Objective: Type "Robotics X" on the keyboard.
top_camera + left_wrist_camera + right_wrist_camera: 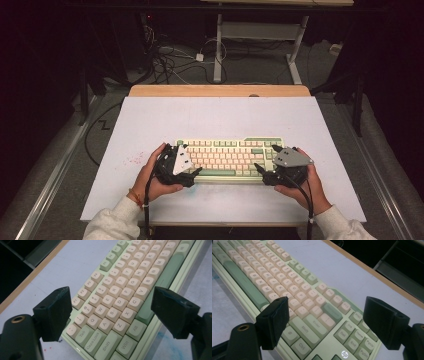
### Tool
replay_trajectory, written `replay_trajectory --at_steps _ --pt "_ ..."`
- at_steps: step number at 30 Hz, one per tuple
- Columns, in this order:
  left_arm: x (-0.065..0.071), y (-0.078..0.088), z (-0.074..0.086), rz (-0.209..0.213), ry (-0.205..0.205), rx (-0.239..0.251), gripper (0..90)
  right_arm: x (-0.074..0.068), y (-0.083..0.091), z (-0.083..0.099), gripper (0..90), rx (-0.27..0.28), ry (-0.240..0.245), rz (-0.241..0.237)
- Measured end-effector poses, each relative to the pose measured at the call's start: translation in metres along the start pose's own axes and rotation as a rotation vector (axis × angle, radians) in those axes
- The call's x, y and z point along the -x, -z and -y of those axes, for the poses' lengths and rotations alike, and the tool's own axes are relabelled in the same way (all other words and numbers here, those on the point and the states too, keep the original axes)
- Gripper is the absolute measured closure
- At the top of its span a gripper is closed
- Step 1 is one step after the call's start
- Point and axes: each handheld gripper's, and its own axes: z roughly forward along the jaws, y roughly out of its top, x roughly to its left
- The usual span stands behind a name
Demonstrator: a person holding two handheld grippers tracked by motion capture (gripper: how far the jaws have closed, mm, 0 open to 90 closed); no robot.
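Both pairs of jaws are gaping wide with nothing between them. The left gripper [110, 312] is hovering over the keyboard [130, 290] at its Tab and Shift end, at the lower middle of that frame; the right gripper [325, 322] is hanging over the Enter and Del end. In the high view the keyboard [227, 150] is lying at lower centre on the tabletop [200, 115], a hand [150, 175] at each end. The step looks like an approach to gripping both ends; next, each gripper probably needs lowering astride an edge, then closing.
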Motion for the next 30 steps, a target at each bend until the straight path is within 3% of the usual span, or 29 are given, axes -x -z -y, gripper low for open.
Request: replay_trajectory --at_steps 30 --pt "-0.002 0.015 0.020 -0.020 0.009 -0.012 15.8 0.007 0.020 0.013 21.3 -0.009 -0.001 0.036"
